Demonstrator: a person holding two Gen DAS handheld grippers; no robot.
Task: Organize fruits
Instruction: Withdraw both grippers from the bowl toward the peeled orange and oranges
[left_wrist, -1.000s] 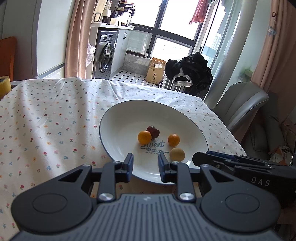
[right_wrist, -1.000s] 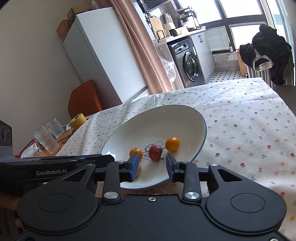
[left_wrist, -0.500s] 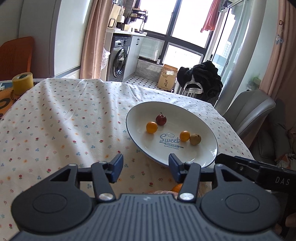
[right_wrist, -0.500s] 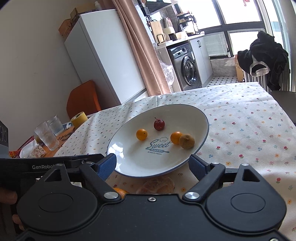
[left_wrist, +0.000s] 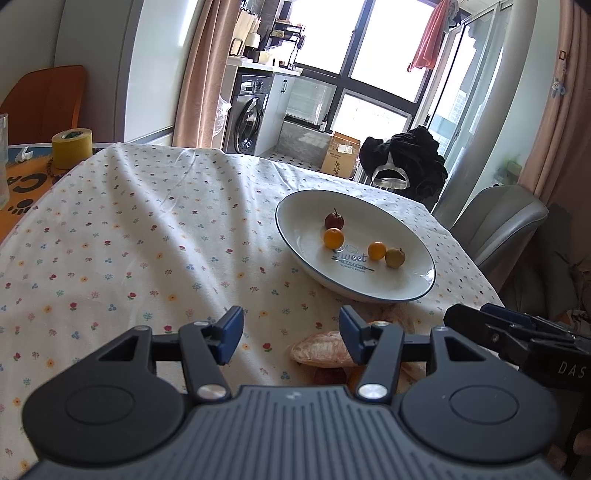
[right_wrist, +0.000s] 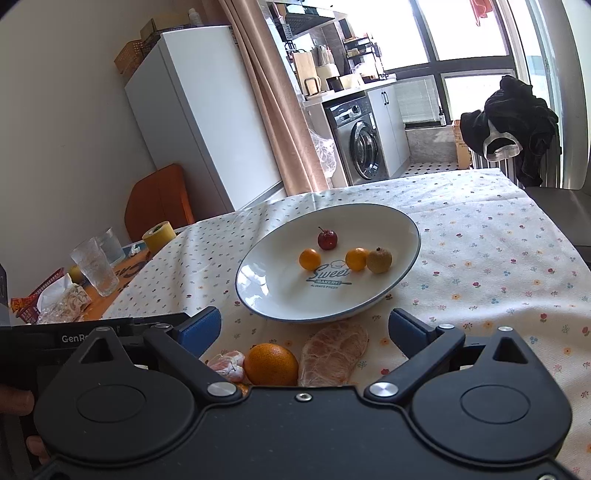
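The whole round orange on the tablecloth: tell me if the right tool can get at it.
Probably yes. The whole round orange lies just ahead of the right tool, whose jaws are opening with nothing between them.

Daylight enters through the rear windows, which are overexposed. Soft shadows cross the tablecloth. The plate shows glare. Fisheye distortion bends edges; corners vignette. Focus is sharp.
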